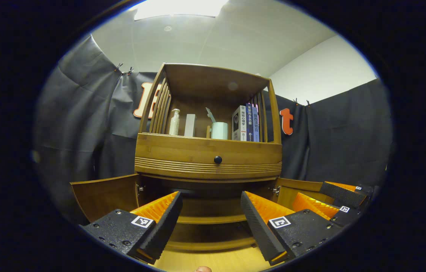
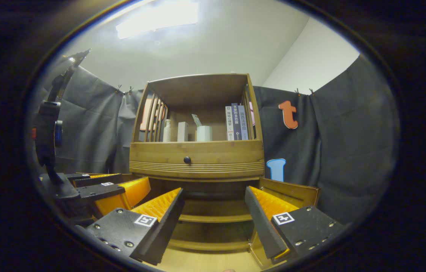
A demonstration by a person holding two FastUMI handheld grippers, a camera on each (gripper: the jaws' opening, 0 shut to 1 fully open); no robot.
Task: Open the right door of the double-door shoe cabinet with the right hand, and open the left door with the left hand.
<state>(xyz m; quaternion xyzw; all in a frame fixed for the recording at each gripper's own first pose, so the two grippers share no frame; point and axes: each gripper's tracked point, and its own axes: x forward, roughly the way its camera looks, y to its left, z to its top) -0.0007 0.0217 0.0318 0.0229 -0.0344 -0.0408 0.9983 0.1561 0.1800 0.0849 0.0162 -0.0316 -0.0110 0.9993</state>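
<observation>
Cabinet (image 1: 205,155): we see smooth, satin wood.
Knob (image 1: 218,159) on its drawer: glossy, dark.
Wall behind (image 1: 81,113): matt cloth.

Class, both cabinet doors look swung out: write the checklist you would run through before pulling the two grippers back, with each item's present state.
1. Left door open: ok, swung out wide.
2. Right door open: ok, swung out.
3. Left gripper let go: ok, jaws apart, nothing between them.
4. Right gripper let go: ok, jaws apart, nothing between them.
5. Drawer above the doors shut: ok, its front sits flush.
6. Things on the top shelf upright (bottle, cup, books): ok.
</observation>
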